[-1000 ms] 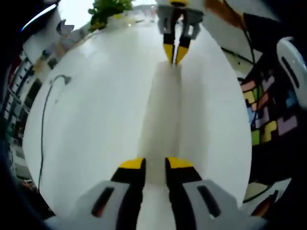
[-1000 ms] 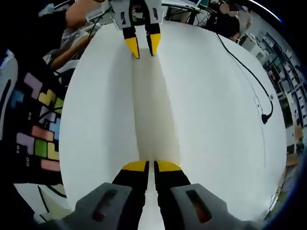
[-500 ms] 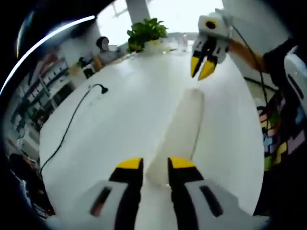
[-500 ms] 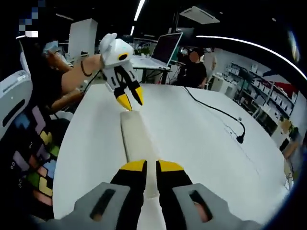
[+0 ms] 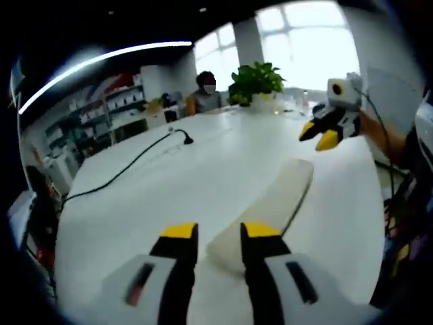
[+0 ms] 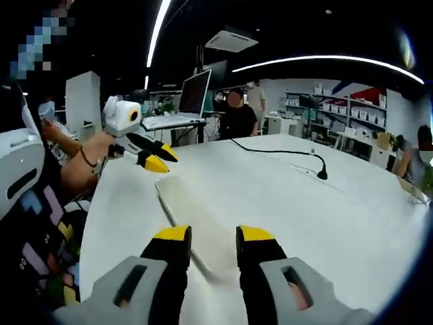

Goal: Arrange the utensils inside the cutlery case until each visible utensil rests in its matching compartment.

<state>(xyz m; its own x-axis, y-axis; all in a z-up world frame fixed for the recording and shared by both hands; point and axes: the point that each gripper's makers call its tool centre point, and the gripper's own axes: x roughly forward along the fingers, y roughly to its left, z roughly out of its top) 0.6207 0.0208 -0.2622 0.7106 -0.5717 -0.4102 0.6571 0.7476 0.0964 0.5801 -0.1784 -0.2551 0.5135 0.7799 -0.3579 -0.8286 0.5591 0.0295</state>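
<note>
Closed cream cutlery case (image 5: 270, 206) lies flat on white surface (image 5: 169, 183), running from 6 toward 1 o'clock in left gripper view. Left claw (image 5: 220, 231) released, jaws straddling near end. Right claw (image 6: 206, 235) also released over opposite end. No utensils visible. Judgement: open lid first; grip ends squarely, lift evenly, avoid sliding.

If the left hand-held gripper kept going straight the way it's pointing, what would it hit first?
The long white case on the table. Its near end already sits between the open jaws of the left hand-held gripper, though whether they touch is unclear.
</note>
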